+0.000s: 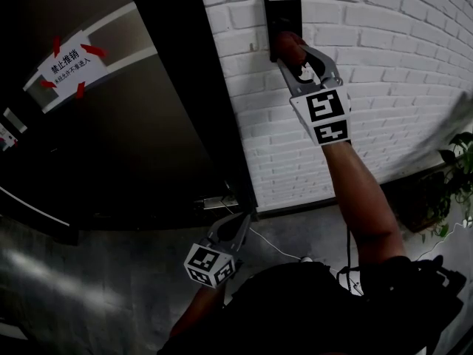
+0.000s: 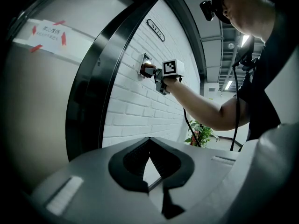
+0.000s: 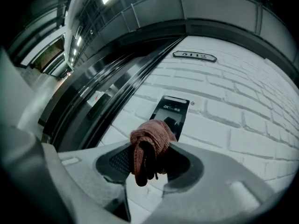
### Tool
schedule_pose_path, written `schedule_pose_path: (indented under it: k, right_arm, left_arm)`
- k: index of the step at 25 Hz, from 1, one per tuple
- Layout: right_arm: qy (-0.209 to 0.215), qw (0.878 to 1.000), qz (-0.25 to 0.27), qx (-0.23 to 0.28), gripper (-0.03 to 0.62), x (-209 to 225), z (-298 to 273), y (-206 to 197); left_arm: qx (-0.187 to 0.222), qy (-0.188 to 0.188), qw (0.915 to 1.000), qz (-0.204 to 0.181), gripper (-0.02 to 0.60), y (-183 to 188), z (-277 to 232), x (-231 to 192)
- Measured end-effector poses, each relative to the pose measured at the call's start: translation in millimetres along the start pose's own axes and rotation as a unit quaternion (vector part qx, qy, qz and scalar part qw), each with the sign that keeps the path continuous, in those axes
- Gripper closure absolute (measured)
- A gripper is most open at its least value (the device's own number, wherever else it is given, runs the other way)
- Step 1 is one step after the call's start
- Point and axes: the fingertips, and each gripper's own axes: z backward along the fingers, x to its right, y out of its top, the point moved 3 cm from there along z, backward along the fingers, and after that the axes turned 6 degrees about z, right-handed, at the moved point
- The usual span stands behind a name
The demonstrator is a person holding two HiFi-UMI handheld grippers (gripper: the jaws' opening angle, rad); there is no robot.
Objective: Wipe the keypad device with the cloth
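The black keypad device (image 1: 282, 9) is fixed high on the white brick wall (image 1: 384, 87). My right gripper (image 1: 293, 52) is raised to it and shut on a bunched reddish-brown cloth (image 1: 289, 45), which rests against the lower half of the device. In the right gripper view the cloth (image 3: 149, 148) sits between the jaws and covers the bottom of the keypad device (image 3: 172, 113). My left gripper (image 1: 236, 224) hangs low by the door frame, shut and empty. In its own view the left gripper (image 2: 149, 146) looks up at the right gripper (image 2: 154, 71) on the keypad device (image 2: 142, 62).
A dark door (image 1: 126, 146) with a white notice marked by red arrows (image 1: 70, 61) stands left of the wall. A small number plate (image 3: 194, 56) is above the device. A potted plant (image 1: 458, 176) stands at the right, and a cable (image 1: 273, 246) lies on the floor.
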Motion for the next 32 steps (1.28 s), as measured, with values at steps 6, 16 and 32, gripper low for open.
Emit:
schedule_pose_path:
  k: [6, 16, 32]
  right_arm:
    - [0.017, 1.0, -0.013, -0.02, 0.448, -10, 4, -16]
    - [0.035, 0.997, -0.043, -0.048, 0.448, -19, 10, -33]
    - [0.064, 0.991, -0.075, -0.09, 0.448, -30, 16, -50]
  left_arm:
    - [-0.001, -0.003, 1.0, 0.0, 0.565, 0, -1, 1]
    - [0.001, -0.007, 1.0, -0.003, 0.565, 3, 0, 3]
    - [0.003, -0.009, 0.9999, -0.006, 0.565, 2, 3, 7]
